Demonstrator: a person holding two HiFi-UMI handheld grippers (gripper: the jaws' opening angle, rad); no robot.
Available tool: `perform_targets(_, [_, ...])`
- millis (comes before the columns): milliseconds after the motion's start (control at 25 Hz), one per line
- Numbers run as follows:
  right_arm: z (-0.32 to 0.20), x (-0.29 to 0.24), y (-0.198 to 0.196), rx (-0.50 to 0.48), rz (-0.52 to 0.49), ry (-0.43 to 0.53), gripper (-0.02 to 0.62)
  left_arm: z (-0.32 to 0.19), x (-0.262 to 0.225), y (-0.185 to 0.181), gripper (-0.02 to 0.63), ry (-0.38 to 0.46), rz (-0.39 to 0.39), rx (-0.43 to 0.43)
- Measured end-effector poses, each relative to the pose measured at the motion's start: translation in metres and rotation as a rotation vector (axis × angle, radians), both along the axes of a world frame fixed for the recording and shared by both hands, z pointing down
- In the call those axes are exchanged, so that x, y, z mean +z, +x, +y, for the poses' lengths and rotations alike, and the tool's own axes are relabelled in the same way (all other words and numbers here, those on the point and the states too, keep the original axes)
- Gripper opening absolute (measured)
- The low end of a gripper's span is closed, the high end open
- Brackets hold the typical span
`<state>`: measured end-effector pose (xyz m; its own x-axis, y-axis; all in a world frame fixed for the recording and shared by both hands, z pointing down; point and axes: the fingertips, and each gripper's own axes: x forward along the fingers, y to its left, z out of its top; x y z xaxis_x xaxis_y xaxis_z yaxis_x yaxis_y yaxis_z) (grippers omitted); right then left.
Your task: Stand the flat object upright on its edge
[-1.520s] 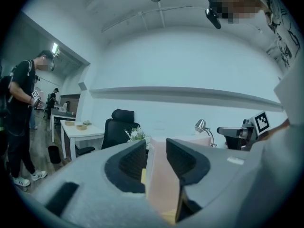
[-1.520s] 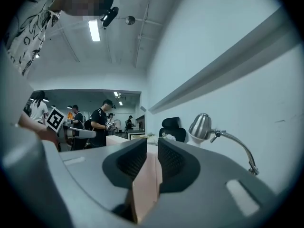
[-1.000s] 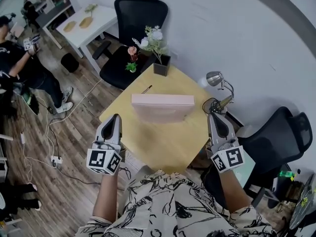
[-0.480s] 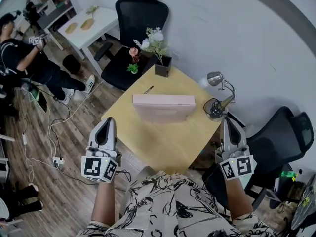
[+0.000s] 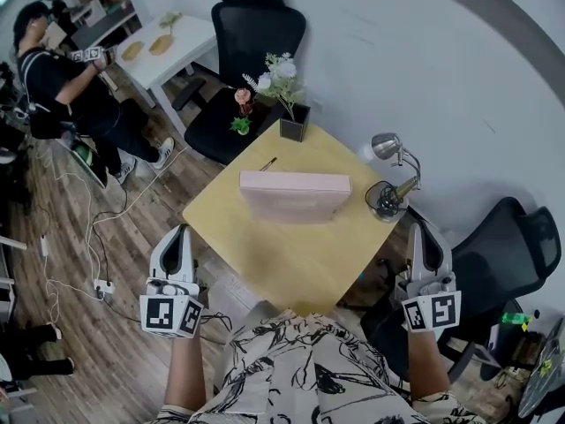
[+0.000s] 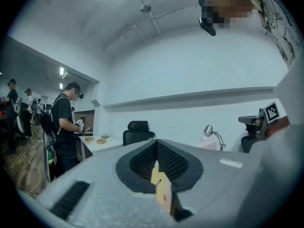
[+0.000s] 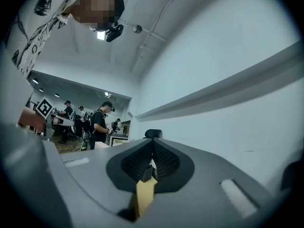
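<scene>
On the table (image 5: 265,259), the pink box (image 5: 294,194) stands well apart from left gripper (image 5: 182,233) and right gripper (image 5: 422,230), jaws closed, empty.

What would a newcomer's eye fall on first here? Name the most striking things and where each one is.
First, the pink flat object standing on its edge in the middle of the yellow table. Next, the left gripper and right gripper, both shut and empty, off the table's near sides. A desk lamp sits at the table's right corner.
</scene>
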<state>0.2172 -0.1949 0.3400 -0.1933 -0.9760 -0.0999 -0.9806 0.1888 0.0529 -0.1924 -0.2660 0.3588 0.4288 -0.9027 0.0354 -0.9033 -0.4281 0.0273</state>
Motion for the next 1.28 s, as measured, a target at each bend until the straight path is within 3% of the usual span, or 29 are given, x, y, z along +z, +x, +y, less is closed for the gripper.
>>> perform_targets(360, [0.009,0.004,0.011,0.006,0.011,-0.005,-0.008,0.018,-0.015,-0.015,0.002,0.076,-0.015,-0.051])
perform_targets(1280, [0.007,0.001,0.002,0.01,0.044,-0.017,-0.008,0.02,-0.02,-0.014,0.002,0.09,-0.051,-0.072])
